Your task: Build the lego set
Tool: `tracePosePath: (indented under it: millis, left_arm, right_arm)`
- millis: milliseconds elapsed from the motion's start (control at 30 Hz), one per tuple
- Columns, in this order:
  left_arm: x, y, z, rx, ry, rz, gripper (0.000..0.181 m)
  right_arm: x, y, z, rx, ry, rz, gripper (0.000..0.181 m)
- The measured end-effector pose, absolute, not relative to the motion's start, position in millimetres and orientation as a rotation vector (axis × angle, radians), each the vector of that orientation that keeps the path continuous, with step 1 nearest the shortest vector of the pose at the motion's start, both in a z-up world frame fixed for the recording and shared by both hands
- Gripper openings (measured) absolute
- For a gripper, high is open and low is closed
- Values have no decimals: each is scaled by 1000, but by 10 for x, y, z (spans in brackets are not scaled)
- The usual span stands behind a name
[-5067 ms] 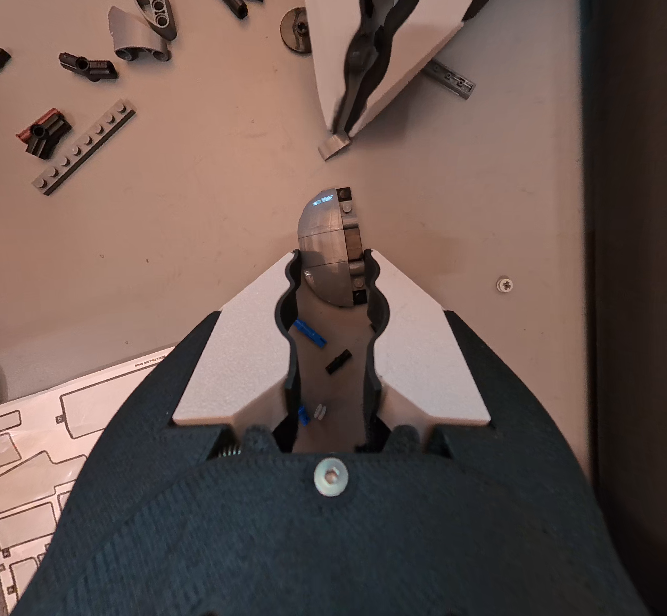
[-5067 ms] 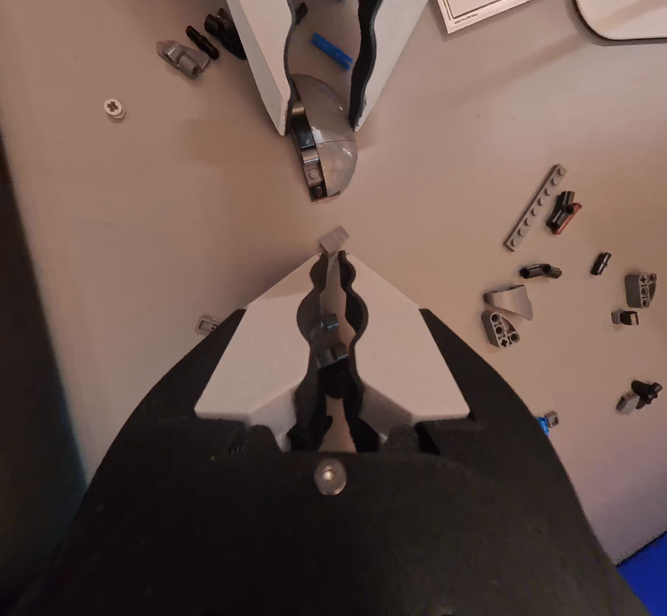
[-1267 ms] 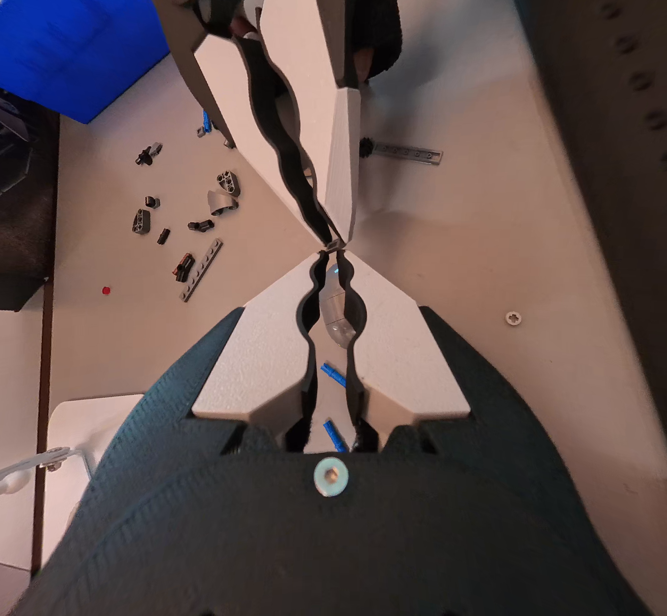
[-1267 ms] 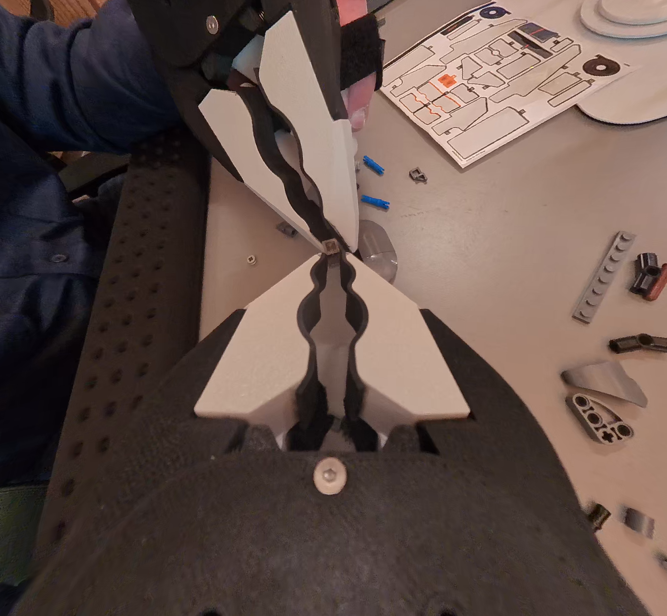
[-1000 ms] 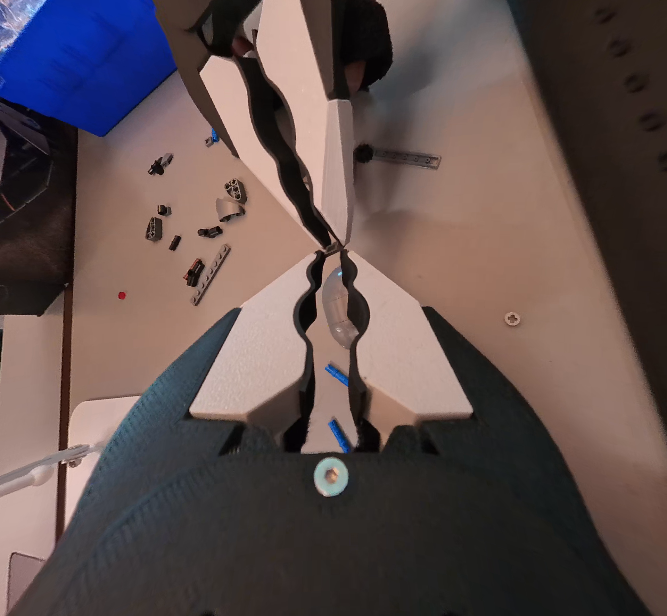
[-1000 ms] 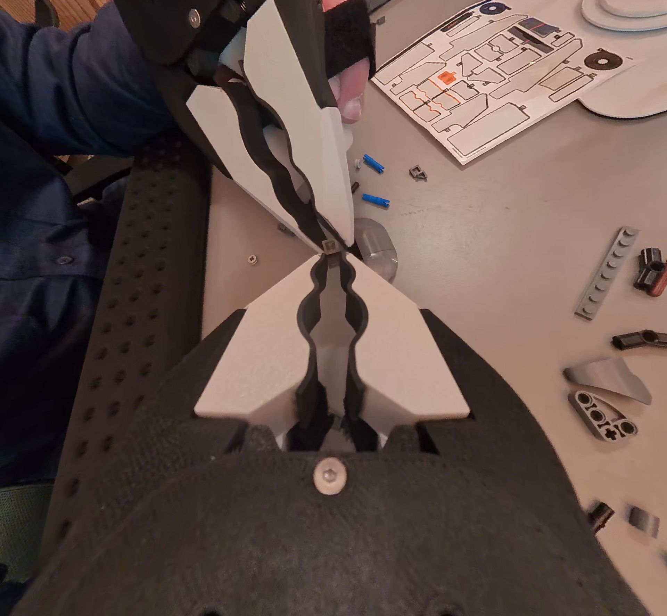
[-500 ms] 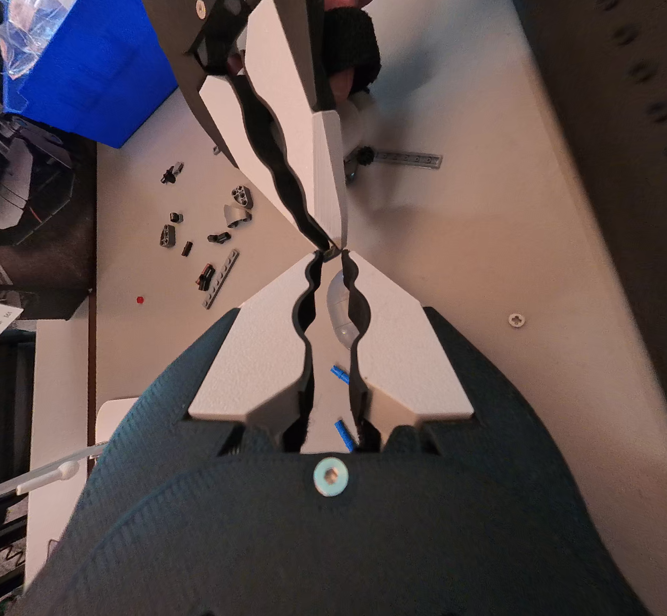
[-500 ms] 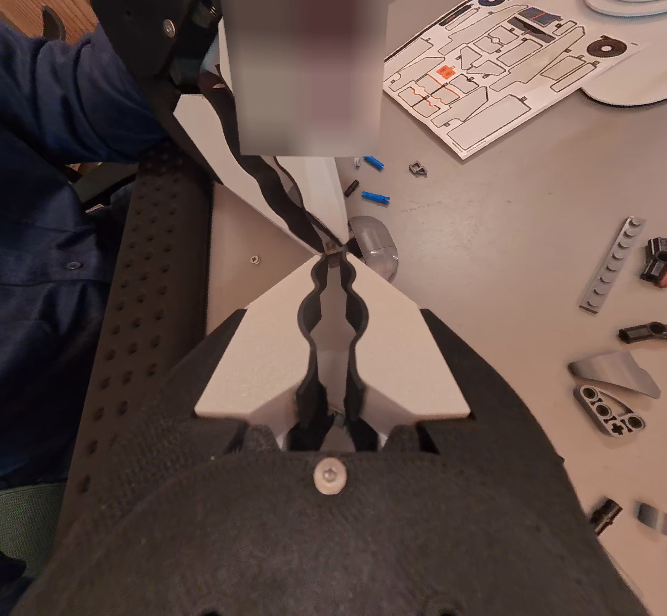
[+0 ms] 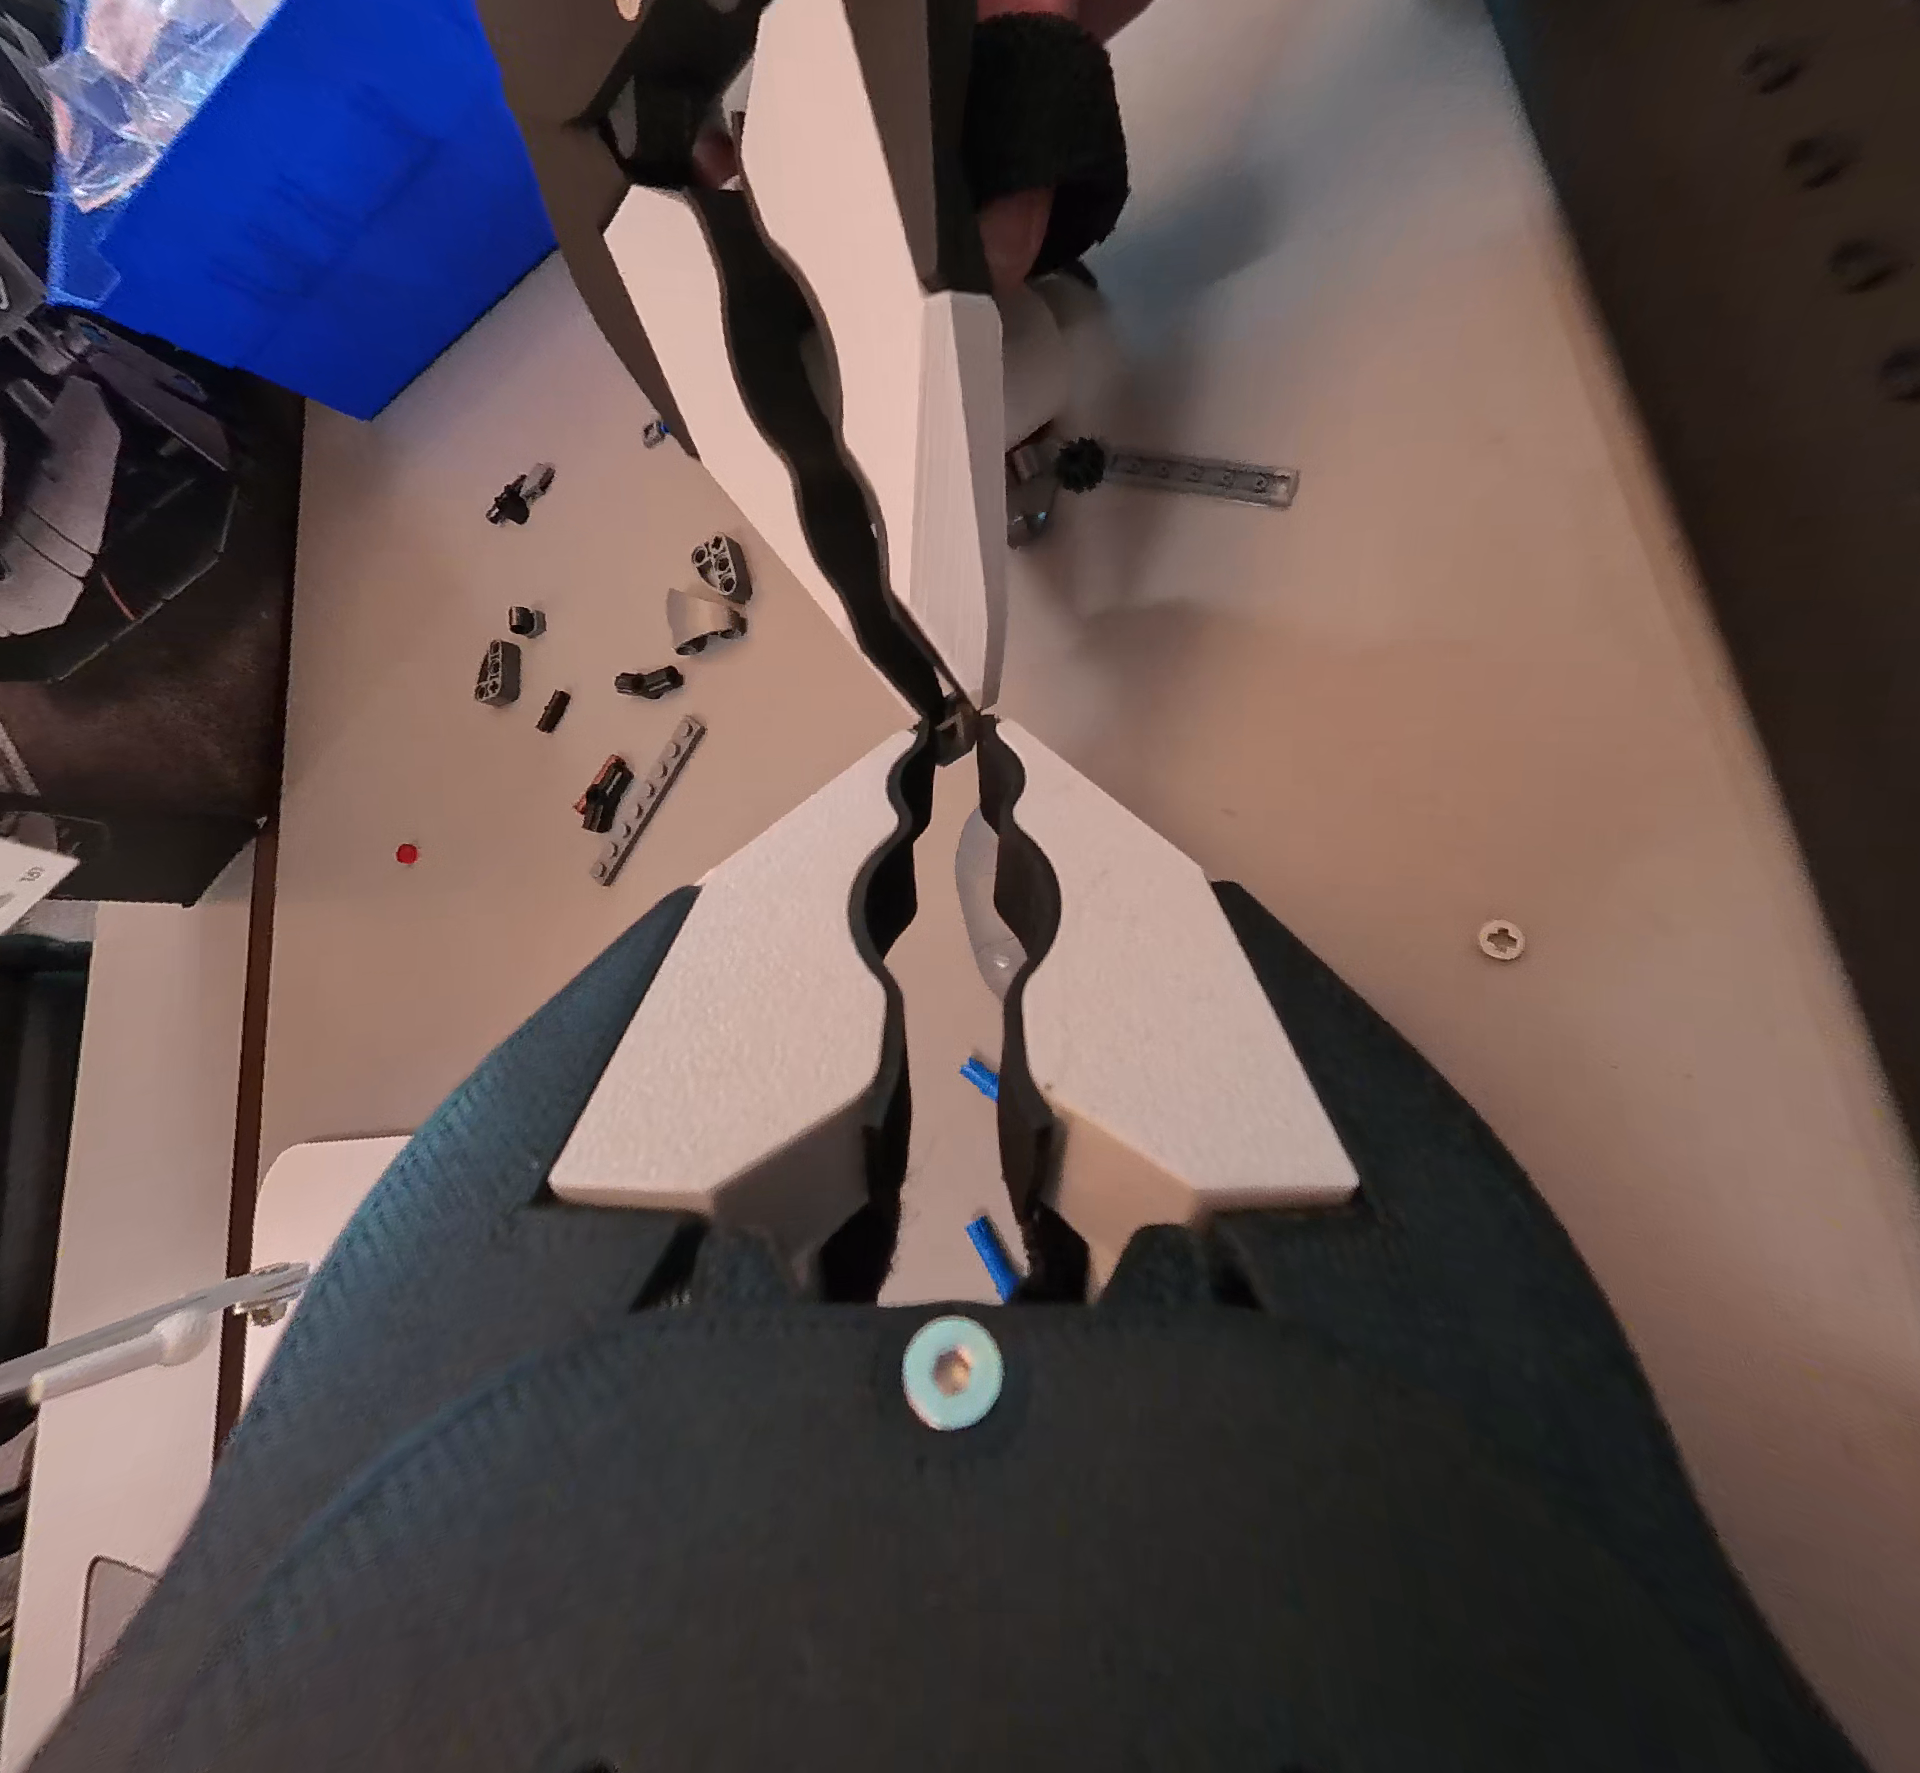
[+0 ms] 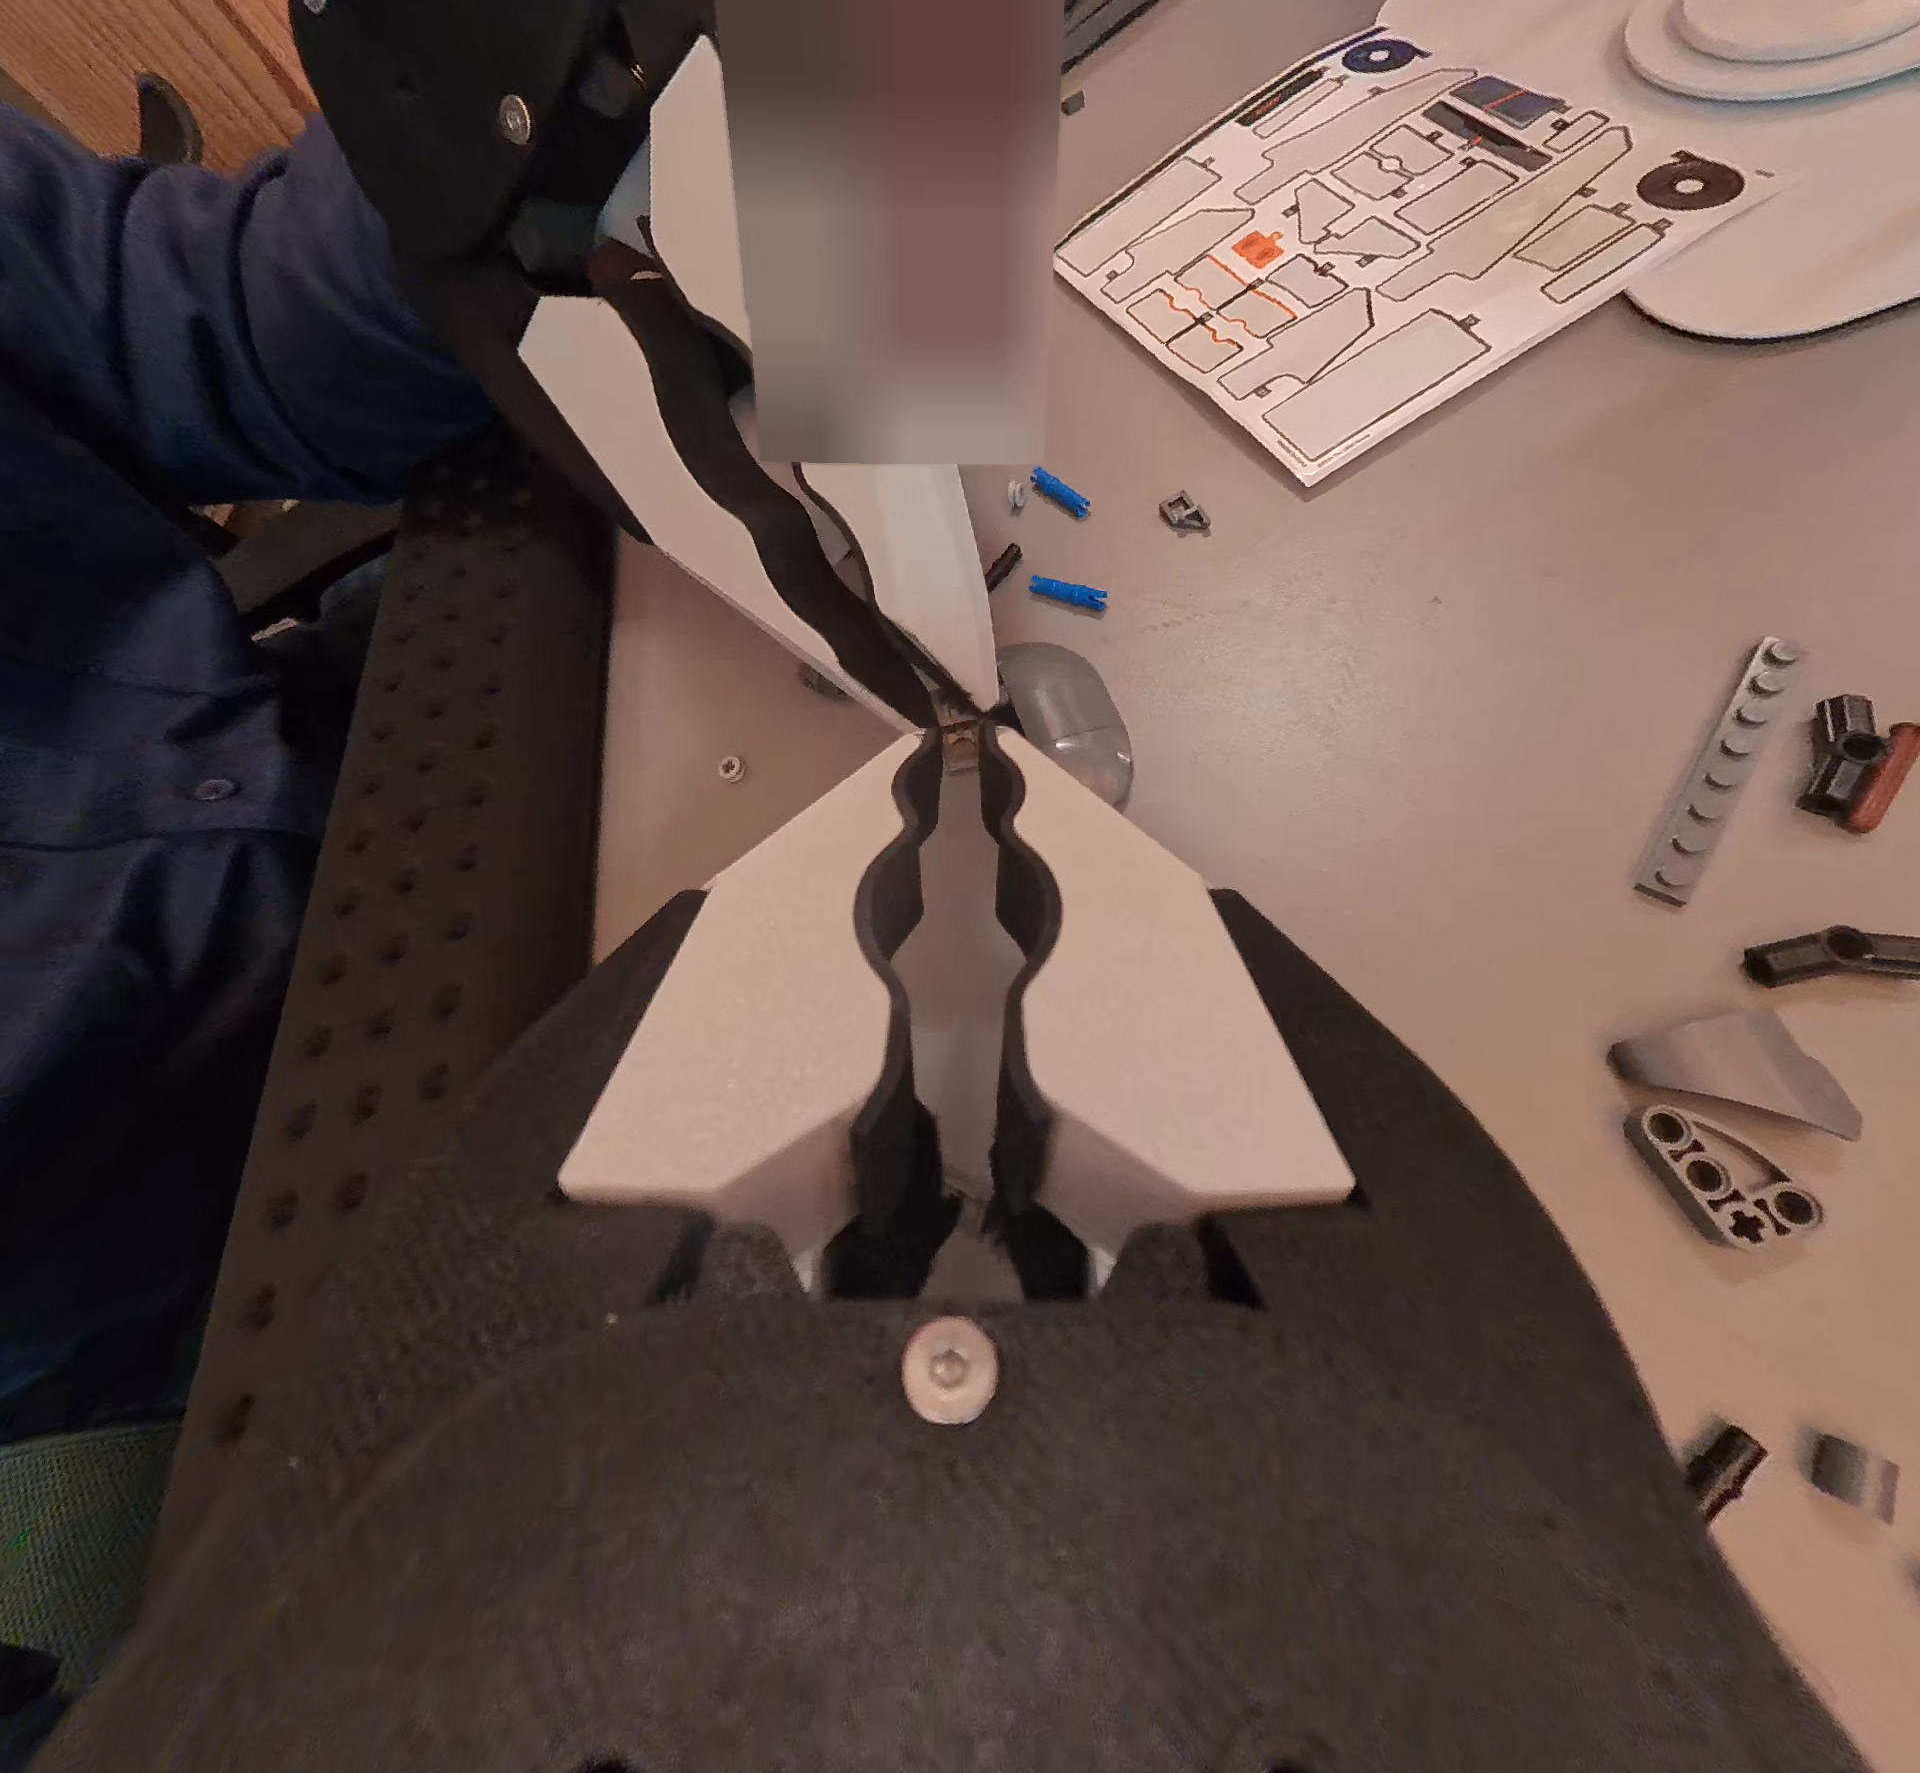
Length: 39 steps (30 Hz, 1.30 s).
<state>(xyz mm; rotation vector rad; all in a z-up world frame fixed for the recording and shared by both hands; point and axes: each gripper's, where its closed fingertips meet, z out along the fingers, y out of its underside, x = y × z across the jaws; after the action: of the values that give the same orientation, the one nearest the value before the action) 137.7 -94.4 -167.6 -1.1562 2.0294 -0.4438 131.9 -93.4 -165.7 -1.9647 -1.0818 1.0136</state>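
Note:
My left gripper (image 9: 951, 749) and right gripper (image 10: 961, 749) meet tip to tip above the table. A small grey lego piece (image 9: 954, 736) is pinched where the tips meet, and both pairs of jaws are closed on it. It also shows in the right wrist view (image 10: 961, 741). The right gripper (image 9: 948, 700) comes in from above in the left wrist view; the left gripper (image 10: 948, 703) does so in the right wrist view. The grey dome assembly (image 10: 1075, 715) lies on the table below the tips, also seen between my left fingers (image 9: 982, 892).
Loose parts lie on the table: a long grey plate (image 10: 1720, 773), blue pins (image 10: 1068, 591), curved and beam pieces (image 10: 1725, 1193), and a grey strip with a black gear (image 9: 1195, 482). A sticker sheet (image 10: 1403, 248), a blue bin (image 9: 291, 165) and a person's blue sleeve (image 10: 208, 321) surround them. The long grey plate (image 10: 1720, 773) is about 15 centimetres from both grippers' fingertips. It turns up in the left wrist view (image 9: 646, 792) as well.
Five seconds ago my left gripper was around the dome on the table. Now the dome lies free and both grippers are raised, tip to tip. Over the last second they only drifted slightly.

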Motion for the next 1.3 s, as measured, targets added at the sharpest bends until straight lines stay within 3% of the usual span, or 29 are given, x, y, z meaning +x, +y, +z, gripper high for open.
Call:
tracePosePath:
  millis: [400,667,1300]
  left_arm:
    - [1368,-861,-1515,-1218,1921,-589,5]
    - [1361,-819,-1482,-1369,1846,-839,5]
    - [1387,-843,-1509,-1527,1788,-1094,5]
  right_arm:
    - [1331,-887,-1502,-1893,-1023,1035,13]
    - [1380,-776,-1576,-1839,-1155,644,24]
    - [1322,-820,-1489,-1724,-1238,517,2]
